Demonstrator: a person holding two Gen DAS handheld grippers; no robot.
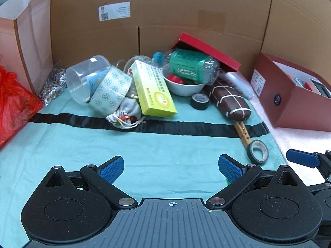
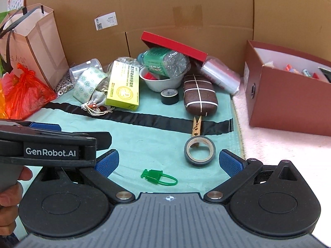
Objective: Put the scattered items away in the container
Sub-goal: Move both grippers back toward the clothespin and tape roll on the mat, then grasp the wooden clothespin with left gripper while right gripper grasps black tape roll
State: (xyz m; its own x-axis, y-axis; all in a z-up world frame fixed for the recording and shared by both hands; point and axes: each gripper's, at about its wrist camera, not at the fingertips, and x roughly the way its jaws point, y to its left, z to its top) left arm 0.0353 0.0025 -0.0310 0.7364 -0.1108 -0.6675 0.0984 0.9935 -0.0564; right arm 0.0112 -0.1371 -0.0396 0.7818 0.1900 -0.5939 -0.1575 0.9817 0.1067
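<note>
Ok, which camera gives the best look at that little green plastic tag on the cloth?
The right wrist view: the green plastic tag lies whole on the teal cloth, just ahead of the open right gripper. The left wrist view shows only a green sliver beside its right finger.

Bare teal cloth point(image 1: 144, 148) lies open ahead; piled clutter point(image 1: 149, 82) blocks the cardboard wall point(image 1: 186, 10).

- Showing three tape rolls: patterned roll point(image 2: 88, 83), black roll point(image 2: 169, 96), grey roll point(image 2: 199, 151).
- Showing two red-brown boxes: storage box point(image 2: 285, 101), tilted lid point(image 2: 173, 45).
- Showing one clothespin point(image 2: 196, 126), one green tag point(image 2: 158, 177), one bowl point(image 2: 160, 82), one bottle point(image 2: 164, 62).
</note>
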